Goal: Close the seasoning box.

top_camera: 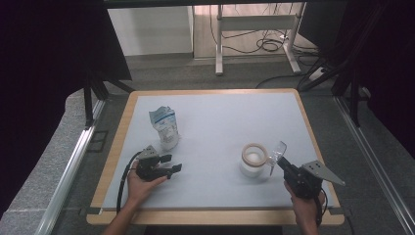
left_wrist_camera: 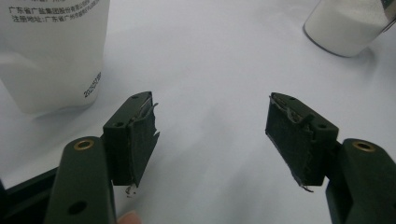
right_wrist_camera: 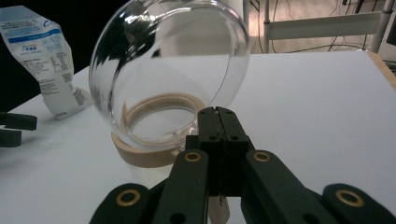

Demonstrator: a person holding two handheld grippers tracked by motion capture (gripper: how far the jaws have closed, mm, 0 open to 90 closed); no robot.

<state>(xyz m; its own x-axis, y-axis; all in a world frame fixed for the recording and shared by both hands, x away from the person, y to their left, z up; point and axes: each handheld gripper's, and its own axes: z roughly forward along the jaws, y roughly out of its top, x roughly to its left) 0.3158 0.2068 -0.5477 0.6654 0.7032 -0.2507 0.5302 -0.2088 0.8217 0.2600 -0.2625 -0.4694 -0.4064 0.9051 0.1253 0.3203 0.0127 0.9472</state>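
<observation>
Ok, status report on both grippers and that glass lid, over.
Left gripper open, resting on the table near the salt bag. Right gripper shut on the glass lid, held just off the jar. Nothing in the way.

In the left gripper view the bag (left_wrist_camera: 51,51) at upper left is cut by the top and left edges; its print runs off the frame. The jar (left_wrist_camera: 348,28) at upper right is cut by the top and right edges, so its rim is out of frame. At the bottom the left gripper (left_wrist_camera: 212,135) loses its body to the lower edge.

In the right gripper view the glass lid (right_wrist_camera: 168,70) is clipped at the top edge, and the jar (right_wrist_camera: 140,156) beneath it is partly hidden behind the shut jaws. The bag (right_wrist_camera: 42,60) at upper left is cut by the edge, its small print too fine to read.

In the high view the bag's (top_camera: 165,126) label is too small to read.
</observation>
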